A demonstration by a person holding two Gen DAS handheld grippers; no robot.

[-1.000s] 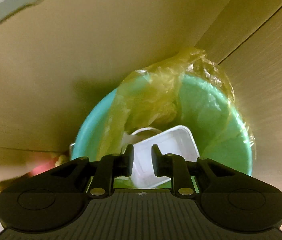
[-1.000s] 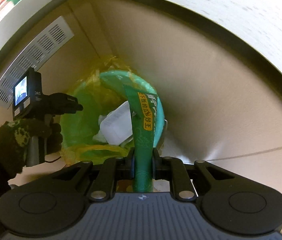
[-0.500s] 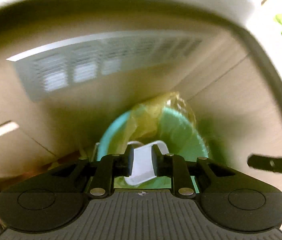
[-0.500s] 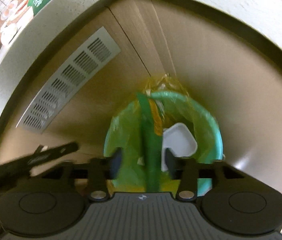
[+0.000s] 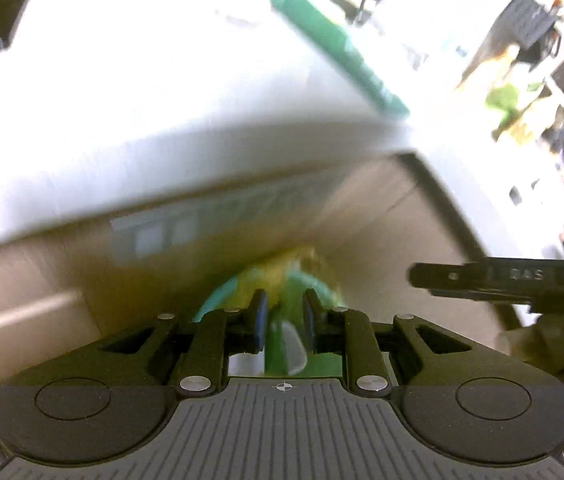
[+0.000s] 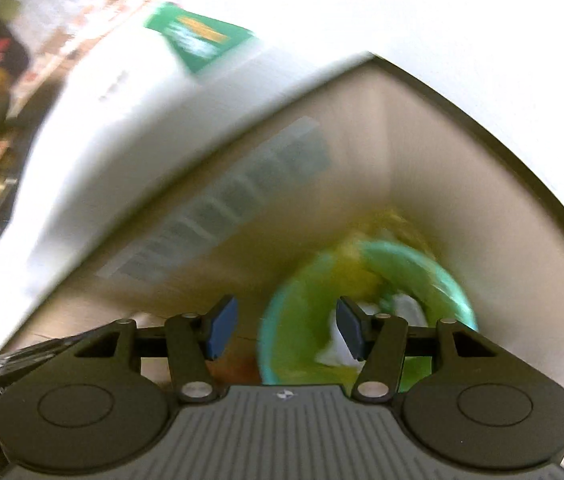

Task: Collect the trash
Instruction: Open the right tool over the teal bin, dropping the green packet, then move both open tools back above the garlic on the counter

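Right wrist: right gripper (image 6: 284, 328) open w/ nothing, over lined bin (image 6: 366, 312) by white counter (image 6: 114, 128).

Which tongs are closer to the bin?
Right, I think. The right tongs, just opened with nothing between them, hang a little above the bin, which looks big there. The left tongs are higher up; the bin looks smaller beyond them.

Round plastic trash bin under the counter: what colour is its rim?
Teal-green; the round plastic trash bin, with a yellowish bag liner, shows best in the right wrist view.
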